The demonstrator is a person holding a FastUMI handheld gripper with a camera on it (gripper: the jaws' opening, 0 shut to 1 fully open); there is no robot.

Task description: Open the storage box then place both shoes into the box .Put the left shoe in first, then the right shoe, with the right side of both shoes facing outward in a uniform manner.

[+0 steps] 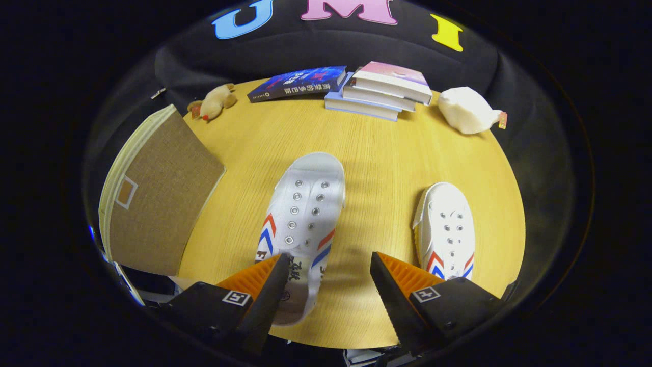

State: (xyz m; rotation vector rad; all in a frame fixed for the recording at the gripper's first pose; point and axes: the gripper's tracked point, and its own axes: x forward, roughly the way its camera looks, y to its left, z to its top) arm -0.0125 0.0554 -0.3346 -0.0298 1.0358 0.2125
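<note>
Claw (326, 285): we see it released, the fingers spread wide and holding nothing; it hangs over the near side of the table.
Left finger (265, 293): we see its tip lying over the heel end of the nearer shoe; whether it touches the shoe we cannot tell.
Right finger (395, 293): its tip sits above bare wood, just beside the other shoe's heel.
Left shoe (305, 214): white canvas with red and blue chevrons on the sides and no laces in the eyelets; it lies flat on the table, toe pointing away from us, its heel reaching in between the fingers on the left finger's side.
Right shoe (447, 229): same pattern, flat on the table, toe away, off to the right of the claw and well apart from the first shoe.
Box (153, 199): brown woven fabric with a pale edge and a small label window, to the left of the shoes at the table's edge; we see its lid shut.
Table (387, 168): round, light wood.
Books (379, 89): a stack at the far side, with one dark book (298, 84) lying to its left.
Toys: a tan plush (214, 102) far left, a white plush (466, 109) far right.
</note>
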